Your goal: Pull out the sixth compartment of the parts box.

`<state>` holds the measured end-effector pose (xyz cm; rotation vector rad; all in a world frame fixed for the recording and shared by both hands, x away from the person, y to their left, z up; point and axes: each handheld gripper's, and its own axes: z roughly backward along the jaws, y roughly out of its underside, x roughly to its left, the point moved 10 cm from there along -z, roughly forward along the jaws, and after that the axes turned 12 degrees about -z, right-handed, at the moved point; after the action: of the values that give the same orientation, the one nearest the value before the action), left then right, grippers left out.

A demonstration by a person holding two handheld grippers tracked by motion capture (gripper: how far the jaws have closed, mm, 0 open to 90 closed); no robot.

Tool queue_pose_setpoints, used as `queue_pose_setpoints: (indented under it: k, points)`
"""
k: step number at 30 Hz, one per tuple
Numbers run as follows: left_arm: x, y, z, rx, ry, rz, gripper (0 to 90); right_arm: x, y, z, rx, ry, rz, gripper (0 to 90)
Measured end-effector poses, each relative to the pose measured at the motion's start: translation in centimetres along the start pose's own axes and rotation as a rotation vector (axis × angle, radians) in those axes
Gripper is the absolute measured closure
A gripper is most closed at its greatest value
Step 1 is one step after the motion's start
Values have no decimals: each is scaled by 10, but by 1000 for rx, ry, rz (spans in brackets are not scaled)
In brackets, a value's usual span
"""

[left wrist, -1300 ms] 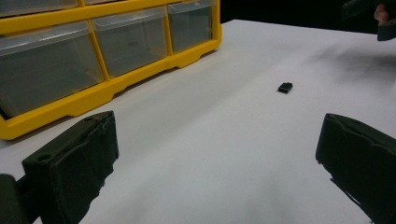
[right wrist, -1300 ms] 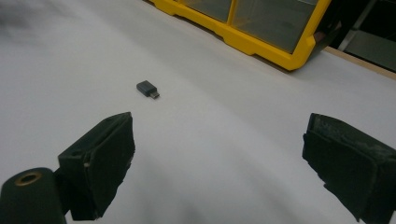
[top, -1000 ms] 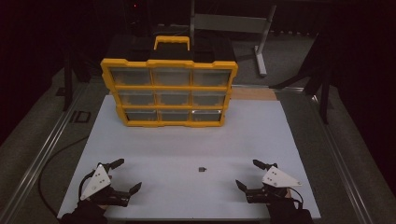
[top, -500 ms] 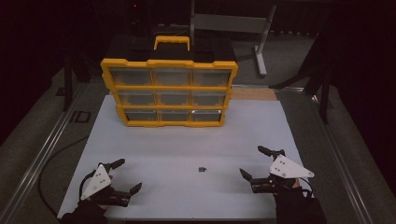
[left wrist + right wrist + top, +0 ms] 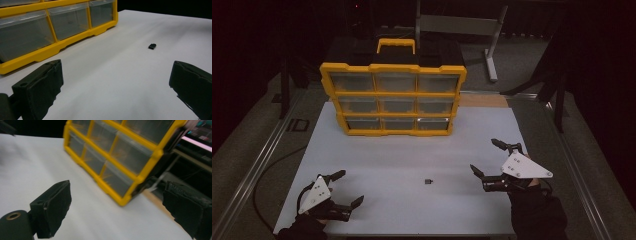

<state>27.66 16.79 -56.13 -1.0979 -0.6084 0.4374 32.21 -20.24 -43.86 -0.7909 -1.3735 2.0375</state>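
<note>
A yellow organizer (image 5: pixel 393 97) with clear drawers stands upright at the back of the white table (image 5: pixel 412 150); it shows too in the left gripper view (image 5: pixel 50 27) and the right gripper view (image 5: pixel 117 152). A small black part (image 5: pixel 428 181) lies on the table between the two hands, and shows ahead in the left gripper view (image 5: pixel 152 46). My left gripper (image 5: pixel 344 189) is open near the front left corner, holding nothing. My right gripper (image 5: pixel 488 157) is open at the front right, raised and turned toward the organizer, with nothing between its fingers.
A yellow carry handle (image 5: pixel 396 44) tops the organizer. A metal rail (image 5: pixel 257 165) runs along the table's left side, and a grey stand (image 5: pixel 489 45) sits behind at the right. A brown board strip (image 5: pixel 484 101) lies behind the table's right rear.
My right gripper has risen and moved forward and to the right, swinging toward the organizer. The left gripper and the small black part have stayed in place.
</note>
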Motion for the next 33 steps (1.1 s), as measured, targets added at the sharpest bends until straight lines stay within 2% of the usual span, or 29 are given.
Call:
queue_pose_setpoints:
  k: [2,6,14,18,21,33]
  points:
    - [0,0,0,2,0,2,4,-4,-9,0,-18,18,20,83]
    - [0,0,0,0,0,4,4,-7,-17,-1,-24,22,46,83]
    - [1,1,0,3,-3,6,4,-6,-36,-12,-49,14,121,83]
    - [0,0,0,3,-1,3,4,-7,-41,-14,-56,14,137,83]
    - [0,0,0,1,0,5,4,-8,-47,-18,-63,22,175,83]
    - [0,1,0,2,2,2,4,0,-62,-38,-81,-13,244,83]
